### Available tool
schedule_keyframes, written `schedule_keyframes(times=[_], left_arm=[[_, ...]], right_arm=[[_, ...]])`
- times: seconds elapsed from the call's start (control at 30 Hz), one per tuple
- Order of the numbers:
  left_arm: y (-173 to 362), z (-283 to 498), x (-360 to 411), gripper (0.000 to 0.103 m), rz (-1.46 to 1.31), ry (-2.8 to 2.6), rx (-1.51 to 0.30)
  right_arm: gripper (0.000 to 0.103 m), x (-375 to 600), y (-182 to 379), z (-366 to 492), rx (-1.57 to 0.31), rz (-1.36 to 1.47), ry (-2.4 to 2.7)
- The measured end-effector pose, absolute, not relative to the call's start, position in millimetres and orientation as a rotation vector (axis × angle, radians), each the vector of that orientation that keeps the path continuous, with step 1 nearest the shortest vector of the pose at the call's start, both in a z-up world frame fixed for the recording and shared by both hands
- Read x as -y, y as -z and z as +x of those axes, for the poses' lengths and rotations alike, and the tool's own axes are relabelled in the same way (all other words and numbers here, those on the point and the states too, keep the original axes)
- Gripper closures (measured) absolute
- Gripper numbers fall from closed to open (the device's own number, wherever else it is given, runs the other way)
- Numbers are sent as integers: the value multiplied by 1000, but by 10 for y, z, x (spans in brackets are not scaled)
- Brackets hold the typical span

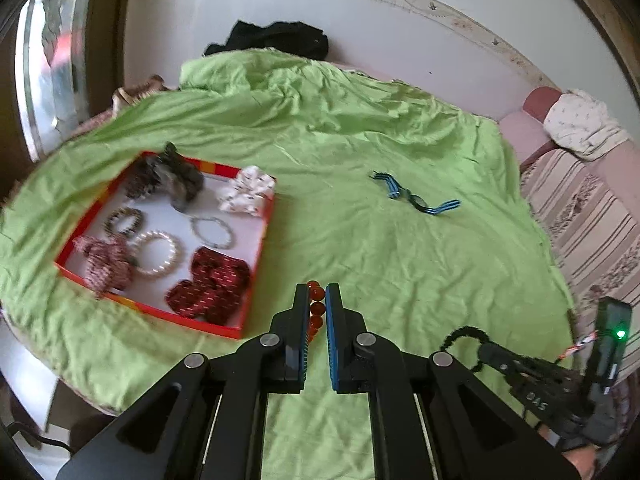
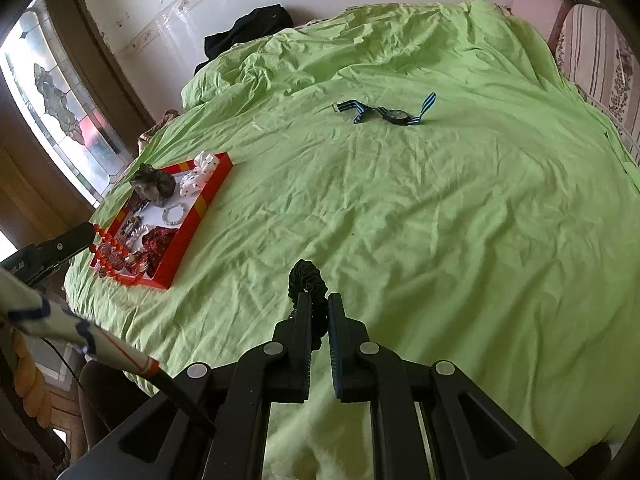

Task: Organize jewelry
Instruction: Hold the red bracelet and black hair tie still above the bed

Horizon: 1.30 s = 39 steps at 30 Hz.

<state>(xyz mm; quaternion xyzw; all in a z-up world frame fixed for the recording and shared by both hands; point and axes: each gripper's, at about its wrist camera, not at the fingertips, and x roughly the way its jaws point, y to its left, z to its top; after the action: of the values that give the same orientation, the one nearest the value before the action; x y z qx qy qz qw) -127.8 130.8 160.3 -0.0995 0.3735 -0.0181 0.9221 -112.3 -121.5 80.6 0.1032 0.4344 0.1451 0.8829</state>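
Observation:
My left gripper point(image 1: 317, 294) is shut on an orange bead bracelet point(image 1: 316, 308), held above the green sheet just right of the red tray point(image 1: 256, 252). The bracelet also shows in the right wrist view point(image 2: 112, 256), hanging from the left gripper point(image 2: 90, 236) near the tray point(image 2: 192, 220). The tray holds several bracelets and scrunchies, among them a pearl bracelet point(image 1: 158, 254) and a dark red scrunchie point(image 1: 210, 286). My right gripper point(image 2: 319, 304) is shut on a black scrunchie point(image 2: 306, 280), also seen in the left wrist view point(image 1: 464, 338). A watch with a blue striped strap point(image 2: 394, 114) lies on the sheet farther off point(image 1: 416, 198).
The green sheet point(image 2: 440, 220) covers a bed. Black clothing point(image 1: 276, 38) lies at the far edge by the white wall. A striped sofa with a pillow point(image 1: 580, 124) stands at the right. A stained-glass window point(image 2: 60, 108) is at the left.

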Motion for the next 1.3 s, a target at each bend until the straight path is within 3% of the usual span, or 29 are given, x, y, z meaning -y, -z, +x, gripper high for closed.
schedule_keyframes(times=[1.3], left_arm=[[-1773,-1644,-1311,96,-115,-13,-699]], right_arm=[[95,934,-1023,-1481,-852,121,-307]])
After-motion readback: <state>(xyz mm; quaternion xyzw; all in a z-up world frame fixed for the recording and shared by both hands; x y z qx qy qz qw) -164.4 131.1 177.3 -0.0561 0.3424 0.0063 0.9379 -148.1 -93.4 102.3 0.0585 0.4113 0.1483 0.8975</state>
